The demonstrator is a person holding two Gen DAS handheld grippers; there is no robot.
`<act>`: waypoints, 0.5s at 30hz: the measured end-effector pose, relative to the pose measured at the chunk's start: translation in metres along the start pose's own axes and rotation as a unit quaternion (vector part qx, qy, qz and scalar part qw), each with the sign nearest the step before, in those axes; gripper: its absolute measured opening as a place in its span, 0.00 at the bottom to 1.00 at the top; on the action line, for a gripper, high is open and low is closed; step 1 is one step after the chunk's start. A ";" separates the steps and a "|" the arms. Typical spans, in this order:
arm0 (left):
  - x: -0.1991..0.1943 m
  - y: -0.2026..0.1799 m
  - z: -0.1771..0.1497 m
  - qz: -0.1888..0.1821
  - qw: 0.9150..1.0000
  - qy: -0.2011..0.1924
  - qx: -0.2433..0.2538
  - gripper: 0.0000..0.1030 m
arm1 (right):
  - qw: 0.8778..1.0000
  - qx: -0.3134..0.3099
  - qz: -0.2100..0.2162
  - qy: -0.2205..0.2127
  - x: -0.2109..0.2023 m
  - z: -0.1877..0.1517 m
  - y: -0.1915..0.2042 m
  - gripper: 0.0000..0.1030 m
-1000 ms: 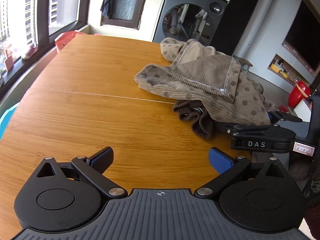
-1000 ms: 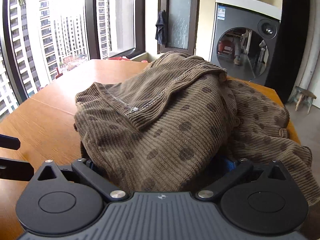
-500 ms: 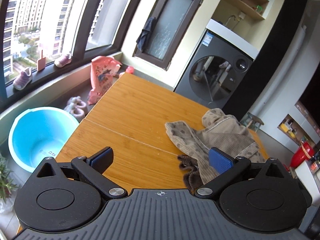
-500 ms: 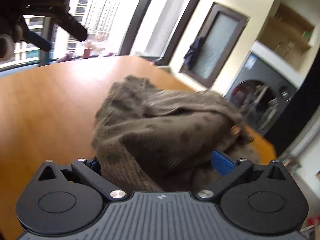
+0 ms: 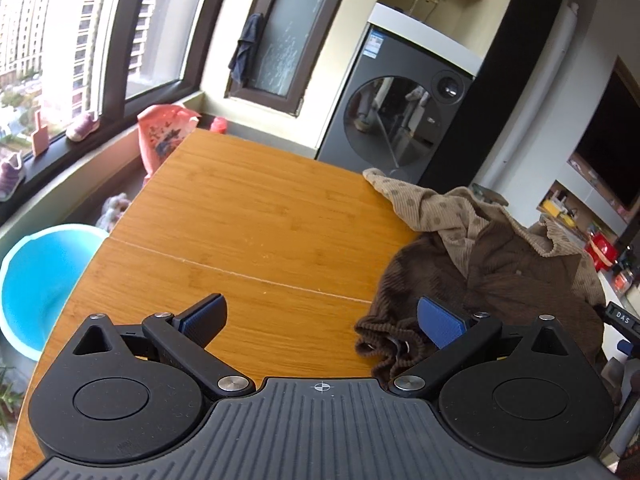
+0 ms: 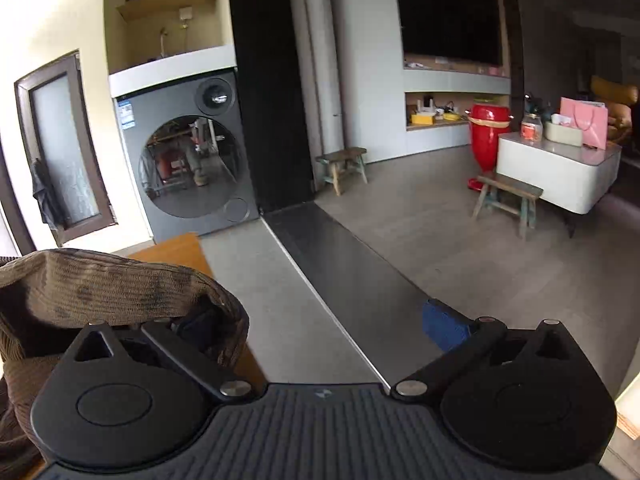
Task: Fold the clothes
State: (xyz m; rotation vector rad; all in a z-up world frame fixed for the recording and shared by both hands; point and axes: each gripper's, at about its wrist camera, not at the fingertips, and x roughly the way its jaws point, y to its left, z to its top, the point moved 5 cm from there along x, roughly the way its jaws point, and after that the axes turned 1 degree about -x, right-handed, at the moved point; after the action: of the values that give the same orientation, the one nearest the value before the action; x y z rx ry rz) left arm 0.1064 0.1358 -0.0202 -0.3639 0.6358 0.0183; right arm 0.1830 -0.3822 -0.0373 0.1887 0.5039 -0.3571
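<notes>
A brown corduroy garment with dark dots [image 5: 484,264] lies bunched at the right edge of the wooden table [image 5: 248,216]. My left gripper [image 5: 320,316] is open and empty above the table, its right finger just over the garment's dark cuff. My right gripper [image 6: 320,320] is open and points off the table toward the room floor. A fold of the garment [image 6: 120,292] drapes over its left finger; nothing sits between the jaws. A part of the right gripper shows in the left wrist view [image 5: 622,316].
A blue tub [image 5: 36,280] stands on the floor left of the table. A washing machine [image 5: 404,120] stands behind the table's far end. Window sill with shoes at left. Wooden stools [image 6: 506,200] and a white cabinet [image 6: 560,172] stand to the right.
My right gripper has swung right, away from the table, and the garment has slipped from between its jaws to hang over its left finger. The garment now lies further right. My left gripper has lifted.
</notes>
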 end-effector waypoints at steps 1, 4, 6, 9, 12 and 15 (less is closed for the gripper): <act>0.003 -0.005 0.000 -0.005 1.000 0.003 0.010 1.00 | 1.000 0.006 -0.014 0.004 0.004 0.000 -0.009 1.00; 0.012 -0.021 0.001 -0.019 0.999 0.010 0.040 1.00 | 0.999 0.011 -0.020 0.026 0.019 -0.002 -0.012 1.00; 0.018 -0.035 0.003 -0.036 0.997 0.013 0.062 1.00 | 1.000 -0.001 -0.002 0.006 0.013 0.005 -0.013 1.00; 0.031 -0.066 0.005 -0.096 0.990 0.020 0.101 1.00 | 0.998 -0.025 0.016 -0.052 -0.006 0.018 -0.008 1.00; 0.058 -0.103 -0.001 -0.176 0.974 0.045 0.137 1.00 | 0.992 -0.035 0.088 -0.084 -0.023 0.028 0.008 1.00; 0.092 -0.137 -0.013 -0.246 0.952 0.089 0.156 1.00 | 0.973 -0.034 0.226 -0.046 -0.031 0.028 0.035 1.00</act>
State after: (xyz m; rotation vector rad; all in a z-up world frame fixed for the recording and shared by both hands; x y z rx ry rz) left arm 0.1903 -0.0055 -0.0391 -0.2093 0.6982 -0.5934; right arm 0.1830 -0.3490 0.0058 0.2139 0.3680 0.0960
